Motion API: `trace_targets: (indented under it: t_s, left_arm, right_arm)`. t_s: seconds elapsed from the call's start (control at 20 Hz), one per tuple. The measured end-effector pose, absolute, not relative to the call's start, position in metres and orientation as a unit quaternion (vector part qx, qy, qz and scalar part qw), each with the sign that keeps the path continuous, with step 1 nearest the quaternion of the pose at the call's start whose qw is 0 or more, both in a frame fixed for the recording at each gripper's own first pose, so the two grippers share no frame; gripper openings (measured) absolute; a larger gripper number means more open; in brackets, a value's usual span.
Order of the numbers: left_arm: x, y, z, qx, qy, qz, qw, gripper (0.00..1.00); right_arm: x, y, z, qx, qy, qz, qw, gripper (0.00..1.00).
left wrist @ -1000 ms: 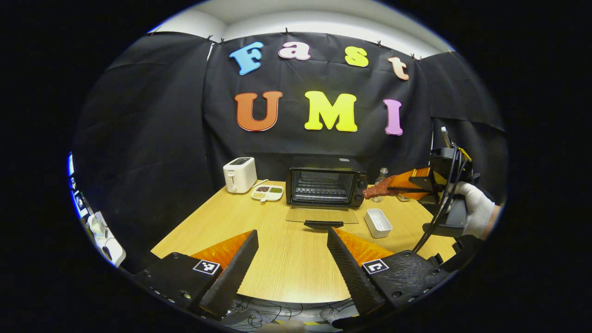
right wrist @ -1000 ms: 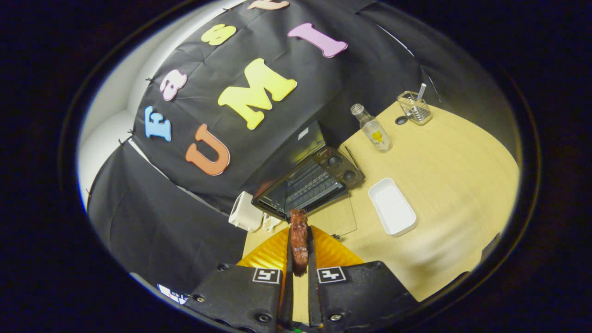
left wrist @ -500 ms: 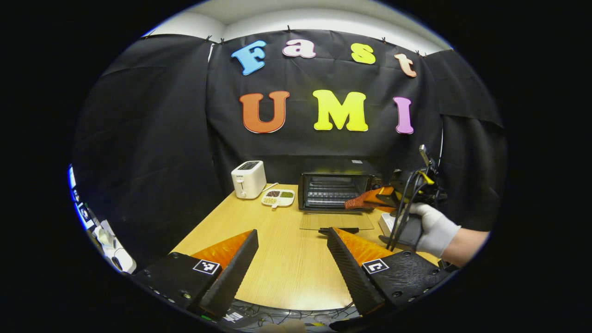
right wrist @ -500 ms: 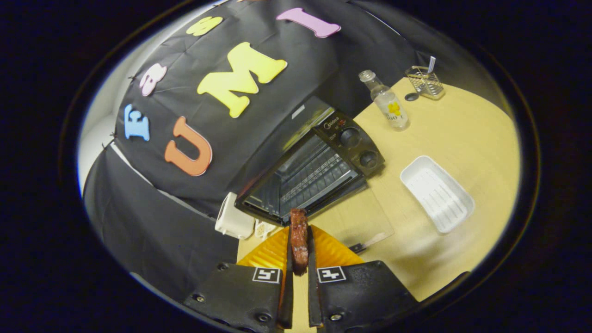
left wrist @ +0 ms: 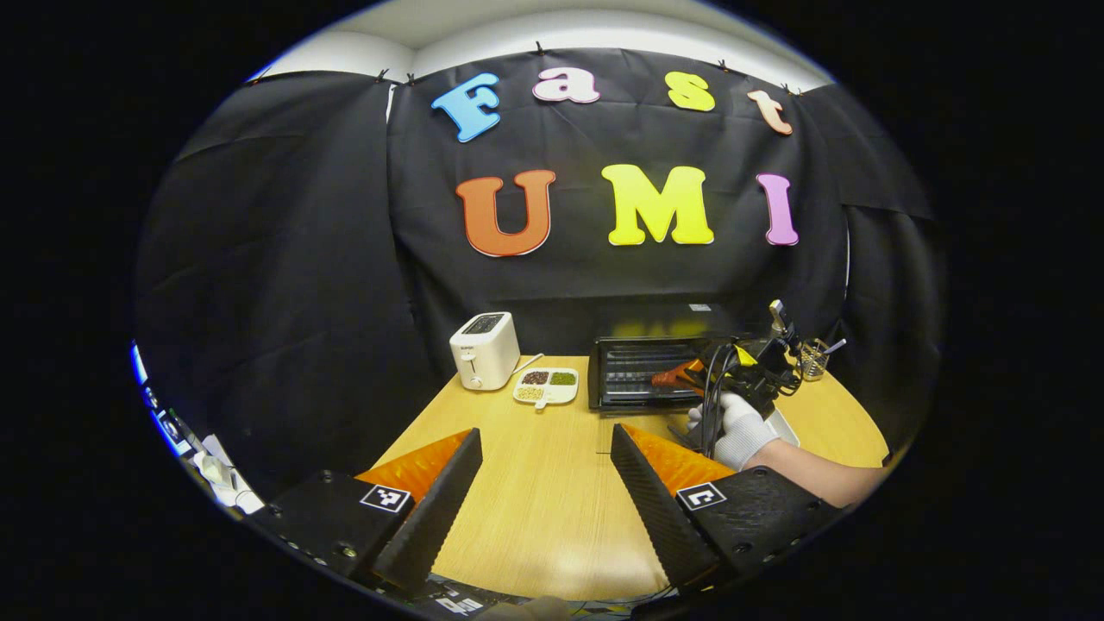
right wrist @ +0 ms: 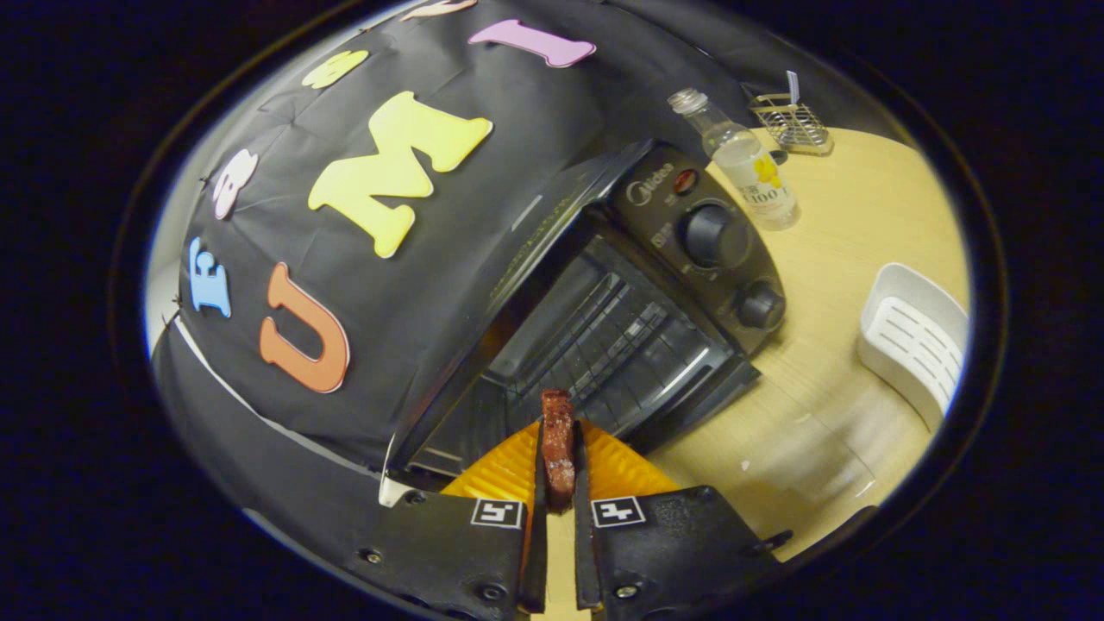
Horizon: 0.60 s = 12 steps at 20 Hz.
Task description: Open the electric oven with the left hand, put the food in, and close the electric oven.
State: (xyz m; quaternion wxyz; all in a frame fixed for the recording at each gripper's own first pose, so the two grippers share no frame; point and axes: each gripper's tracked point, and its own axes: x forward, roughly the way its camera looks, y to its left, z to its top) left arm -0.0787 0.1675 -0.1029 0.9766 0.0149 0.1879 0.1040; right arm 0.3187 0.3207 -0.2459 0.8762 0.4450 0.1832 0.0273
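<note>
The black electric oven stands at the back of the wooden table with its door down and its rack bare. My right gripper is shut on a reddish-brown piece of food, whose tip reaches the oven's mouth. In the left gripper view that gripper, held by a gloved hand, has the food in front of the oven opening. My left gripper hangs open and empty over the near table.
A white toaster and a divided snack dish sit left of the oven. A clear bottle, a wire holder and a white tray stand to its right.
The right gripper has carried the food forward from beside the oven up to its open mouth. The left gripper has drawn back from the oven and stayed open.
</note>
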Motion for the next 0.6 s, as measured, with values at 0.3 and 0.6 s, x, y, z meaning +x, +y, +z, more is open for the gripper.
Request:
trace_targets:
  t_s: [0.3,0.6]
  left_arm:
    - [-0.071,0.185,-0.115,0.004,0.212,0.12,0.97,0.96]
    - [-0.071,0.197,-0.124,-0.009,0.223,0.136,0.965,0.96]
  right_arm:
    - [0.36,0.328,-0.245,0.377,0.152,0.007,0.914,0.18]
    - [0.367,0.322,-0.252,0.317,0.149,-0.009,0.936,0.31]
